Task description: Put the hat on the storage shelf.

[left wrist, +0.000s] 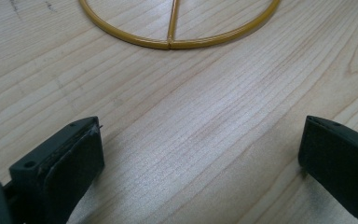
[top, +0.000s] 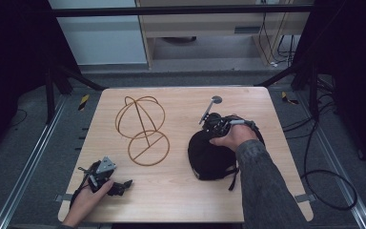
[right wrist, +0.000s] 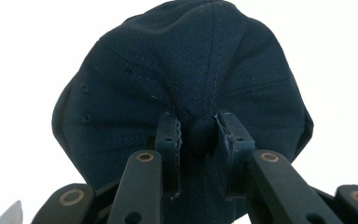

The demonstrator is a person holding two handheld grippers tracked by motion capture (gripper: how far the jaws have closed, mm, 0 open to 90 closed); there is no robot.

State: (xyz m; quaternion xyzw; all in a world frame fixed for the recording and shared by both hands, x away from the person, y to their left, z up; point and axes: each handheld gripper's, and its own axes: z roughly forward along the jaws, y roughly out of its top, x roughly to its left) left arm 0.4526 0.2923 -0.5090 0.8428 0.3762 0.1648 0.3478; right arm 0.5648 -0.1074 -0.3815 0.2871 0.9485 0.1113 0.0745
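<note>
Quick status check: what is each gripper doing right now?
Left gripper: open, nothing between its jaws, resting on the light wooden table.
Right gripper: shut on the top button of the black fabric cap.

wire stand (top: pixel 141 130) sits left of centre on the table (top: pixel 181 195), ring base toward the lower frame. cap (top: pixel 210 155) lies right of it, well apart. right gripper (top: pixel 218 125) on the cap's upper edge. left gripper (top: pixel 106 183) lower left, just below the stand's base.
</note>
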